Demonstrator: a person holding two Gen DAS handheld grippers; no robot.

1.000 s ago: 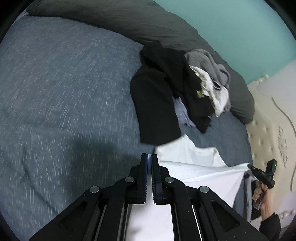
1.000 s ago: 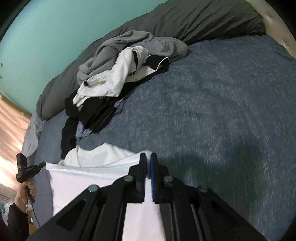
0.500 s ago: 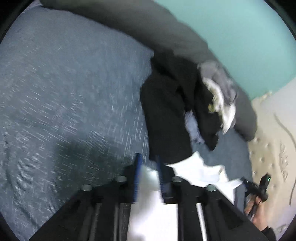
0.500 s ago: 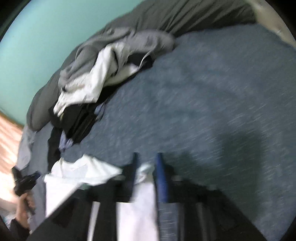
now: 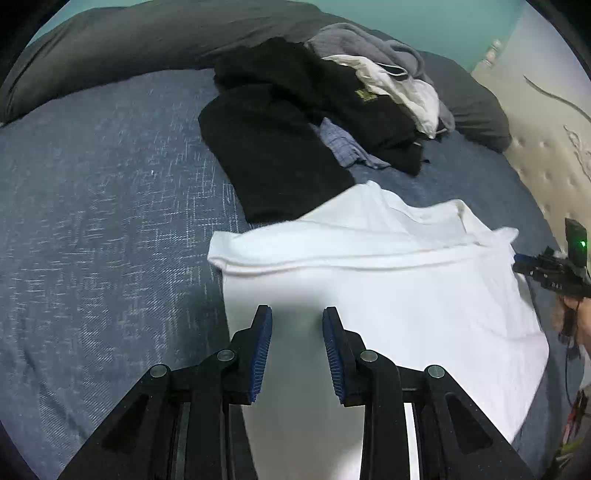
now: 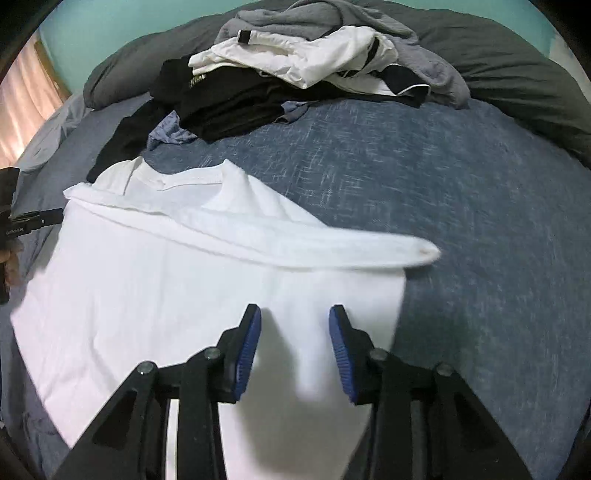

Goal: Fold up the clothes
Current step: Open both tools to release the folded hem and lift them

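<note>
You are working over a bed [image 5: 92,229] covered in a blue flecked sheet, with a dark grey duvet [image 5: 122,40] lying bunched along its far edge against a teal wall [image 6: 110,26]. A white shirt [image 5: 388,295] is lying spread on the sheet right in front of you, its far part folded over into a long band that is running across its width; in the right wrist view that band is ending in a blurred tip [image 6: 424,254] at the shirt's right side, and the collar [image 6: 177,181] is showing beyond it. Behind the shirt a heap of clothes [image 5: 332,92] is sitting: black pieces at the bottom, one black piece reaching the shirt's far edge, a bit of pale blue cloth peeking out, and white and grey garments on top. Your left claw [image 5: 297,317] is hovering over the shirt's near left part with its blue pads spread and nothing between them. Your right claw [image 6: 295,314] is hovering over the near right part, likewise spread and gripping nothing.
</note>
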